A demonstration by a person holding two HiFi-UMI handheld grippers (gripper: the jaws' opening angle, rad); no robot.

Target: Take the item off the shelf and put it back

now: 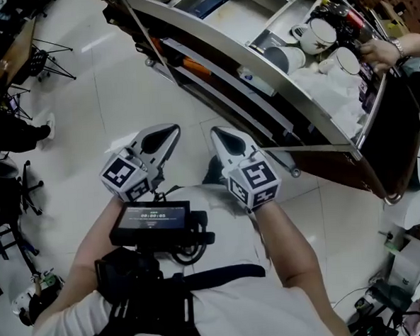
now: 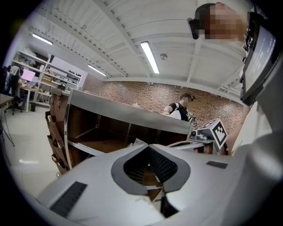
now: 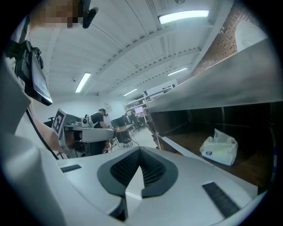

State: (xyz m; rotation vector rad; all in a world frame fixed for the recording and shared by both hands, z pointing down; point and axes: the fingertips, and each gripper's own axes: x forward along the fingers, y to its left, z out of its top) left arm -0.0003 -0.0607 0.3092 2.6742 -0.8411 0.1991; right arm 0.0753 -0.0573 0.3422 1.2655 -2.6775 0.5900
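A white soft packet (image 3: pixel 219 151) lies on a dark lower board of the metal shelf unit (image 3: pixel 212 88), ahead and right of my right gripper (image 3: pixel 140 149). In the head view the same packet (image 1: pixel 256 81) sits on a middle level of the shelf unit (image 1: pixel 263 104). Both grippers hover over the floor short of the shelf, side by side. My left gripper (image 1: pixel 174 130) and my right gripper (image 1: pixel 216 131) are shut with nothing between their tips. In the left gripper view the left gripper (image 2: pixel 148 145) points at the shelf unit (image 2: pixel 128 112).
White mugs and a kettle (image 1: pixel 322 32) crowd the shelf's top level, where another person's hand (image 1: pixel 377 50) reaches in. An orange item (image 1: pixel 197 66) lies on a lower level. A tripod (image 1: pixel 47 56) and an office chair (image 1: pixel 20 189) stand at the left. A person (image 2: pixel 179 110) stands behind the shelf.
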